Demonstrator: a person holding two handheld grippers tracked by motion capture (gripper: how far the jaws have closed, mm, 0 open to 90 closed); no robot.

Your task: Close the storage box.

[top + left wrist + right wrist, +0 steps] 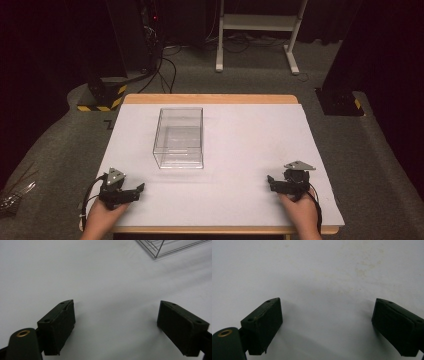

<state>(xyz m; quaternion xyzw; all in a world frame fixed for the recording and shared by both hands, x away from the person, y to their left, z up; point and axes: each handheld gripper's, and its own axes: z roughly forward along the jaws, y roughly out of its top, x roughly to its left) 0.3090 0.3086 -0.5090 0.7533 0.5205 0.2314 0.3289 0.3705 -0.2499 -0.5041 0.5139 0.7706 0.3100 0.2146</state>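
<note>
Clear box (179, 137) toward the counter's (240, 150) far left, long axis running near to far, ahead and right of the left gripper (131, 192), well apart from the right gripper (274, 184); both sets of fingers (60, 325) released, grasping nothing.

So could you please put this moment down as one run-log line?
left gripper: open, empty, near table edge | right gripper: open, empty | clear box: upright on white table, untouched, nearer left gripper

obstacle: clear box (179, 138), table (240, 200) far-left | elsewhere: seemingly free passage
</note>
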